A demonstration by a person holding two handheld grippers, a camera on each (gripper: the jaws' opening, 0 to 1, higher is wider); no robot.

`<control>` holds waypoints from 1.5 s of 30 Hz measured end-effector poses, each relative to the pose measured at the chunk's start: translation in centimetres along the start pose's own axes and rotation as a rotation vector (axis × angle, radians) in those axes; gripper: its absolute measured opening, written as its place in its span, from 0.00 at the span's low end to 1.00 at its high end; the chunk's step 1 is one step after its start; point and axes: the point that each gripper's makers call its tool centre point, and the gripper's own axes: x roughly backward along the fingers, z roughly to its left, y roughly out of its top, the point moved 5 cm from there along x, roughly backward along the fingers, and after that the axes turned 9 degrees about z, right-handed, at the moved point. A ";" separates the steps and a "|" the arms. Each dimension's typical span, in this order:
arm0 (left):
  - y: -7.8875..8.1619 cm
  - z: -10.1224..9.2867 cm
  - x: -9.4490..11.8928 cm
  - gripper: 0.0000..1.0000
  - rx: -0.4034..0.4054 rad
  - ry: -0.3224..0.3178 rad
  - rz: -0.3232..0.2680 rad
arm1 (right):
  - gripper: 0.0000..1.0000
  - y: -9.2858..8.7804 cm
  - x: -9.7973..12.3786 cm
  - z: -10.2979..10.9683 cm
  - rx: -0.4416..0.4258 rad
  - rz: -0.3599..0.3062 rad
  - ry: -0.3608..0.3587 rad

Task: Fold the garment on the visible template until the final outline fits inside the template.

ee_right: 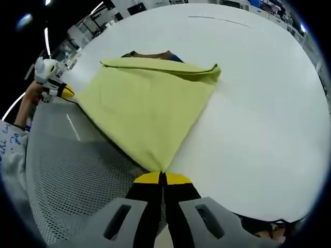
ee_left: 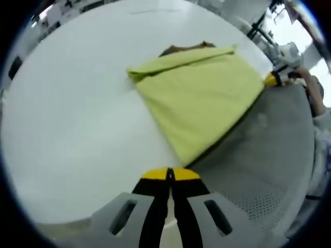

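The yellow-green garment (ee_left: 201, 98) lies folded on the white table (ee_left: 77, 119), one edge over the grey mesh template (ee_left: 258, 165). The left gripper (ee_left: 170, 174) sits pressed together just off the garment's corner. The right gripper (ee_right: 162, 178), jaws together, pinches another corner.

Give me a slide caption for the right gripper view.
Right gripper shut on the near corner of the yellow-green garment spread across the white table.
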 end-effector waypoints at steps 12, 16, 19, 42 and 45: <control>1.8 -1.1 0.2 0.00 -0.050 -0.006 -0.032 | 0.01 -0.2 -0.6 -0.1 0.013 0.040 -0.010; 1.9 -1.8 -0.8 0.00 -0.070 -0.028 -0.011 | 0.01 -0.3 -0.6 -0.1 0.009 0.037 -0.008; 1.8 -1.9 -1.2 0.00 -0.077 -0.031 0.003 | 0.01 -0.4 -0.6 -0.1 0.008 0.035 -0.006; 0.7 -1.9 -2.9 0.00 -0.056 -0.060 0.050 | 0.01 -0.3 -1.1 -0.1 -0.006 0.052 0.006; 0.8 -2.0 -3.0 0.00 -0.058 -0.059 0.056 | 0.01 -0.3 -1.1 -0.1 -0.002 0.055 0.003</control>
